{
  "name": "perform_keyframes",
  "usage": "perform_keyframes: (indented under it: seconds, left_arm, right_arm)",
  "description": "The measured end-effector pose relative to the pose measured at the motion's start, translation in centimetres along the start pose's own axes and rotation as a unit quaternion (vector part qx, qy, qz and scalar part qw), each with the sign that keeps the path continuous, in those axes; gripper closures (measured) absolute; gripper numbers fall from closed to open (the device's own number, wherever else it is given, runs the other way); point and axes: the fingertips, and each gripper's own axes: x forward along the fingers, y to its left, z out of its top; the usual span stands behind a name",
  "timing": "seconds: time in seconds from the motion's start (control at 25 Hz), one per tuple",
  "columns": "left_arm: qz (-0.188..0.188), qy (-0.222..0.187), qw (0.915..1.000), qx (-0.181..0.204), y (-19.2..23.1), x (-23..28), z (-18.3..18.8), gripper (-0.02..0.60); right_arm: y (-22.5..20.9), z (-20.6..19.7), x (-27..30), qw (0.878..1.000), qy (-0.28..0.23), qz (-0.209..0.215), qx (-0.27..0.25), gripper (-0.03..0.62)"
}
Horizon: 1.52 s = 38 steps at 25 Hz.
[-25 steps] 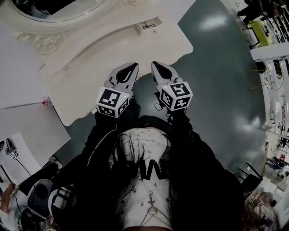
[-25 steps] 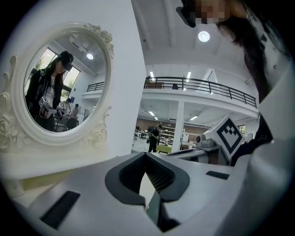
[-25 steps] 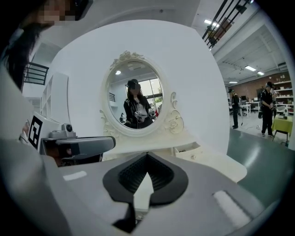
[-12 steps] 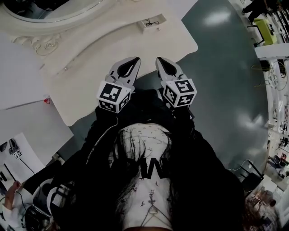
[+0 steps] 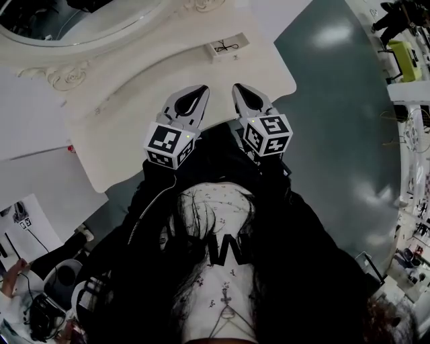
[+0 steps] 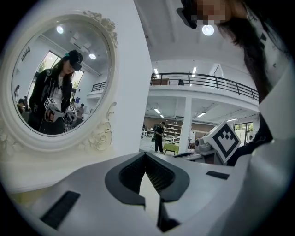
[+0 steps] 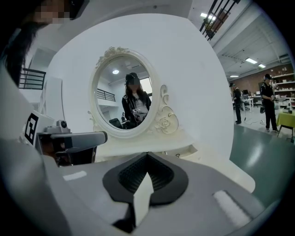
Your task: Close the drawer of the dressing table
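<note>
Left gripper (image 5: 197, 94) and right gripper (image 5: 240, 91), both pinched shut and empty, are pointing side by side at the front edge of the dressing table (image 5: 134, 131).

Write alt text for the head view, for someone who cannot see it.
Seen from above, a person in dark clothes holds the left gripper and right gripper side by side, both shut, pointing at the front edge of a white dressing table. Its oval mirror sits top left.
</note>
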Motion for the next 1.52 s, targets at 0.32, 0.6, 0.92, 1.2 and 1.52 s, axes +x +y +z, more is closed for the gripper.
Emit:
perform_keyframes:
  seconds: [0.32,0.6,0.92,1.2,1.52]
  left_arm:
    - [0.045,0.000,0.9989,-0.012,2.0,5.0,1.1,0.581]
    - [0.072,0.005,0.9972,-0.017,3.3,8.2,1.1,0.581]
    - [0.093,0.013,0.9953,-0.023,3.6,10.5,0.5,0.581]
    - [0.107,0.019,0.9939,-0.019,3.3,11.3,0.2,0.581]
    - [0.140,0.009,0.9900,-0.015,3.7,11.0,0.7,0.581]
  right_arm:
    - [-4.4,1.2,4.2,0.999,0.031,0.038,-0.012,0.586]
    - [-8.4,0.8,6.8,0.997,0.057,0.045,-0.027,0.586]
    - [-11.9,-2.3,8.2,0.993,0.100,0.046,-0.040,0.585]
    - [-13.2,-5.5,9.5,0.986,0.144,0.062,-0.055,0.539]
    - [-13.6,-7.7,11.7,0.978,0.176,0.085,-0.080,0.521]
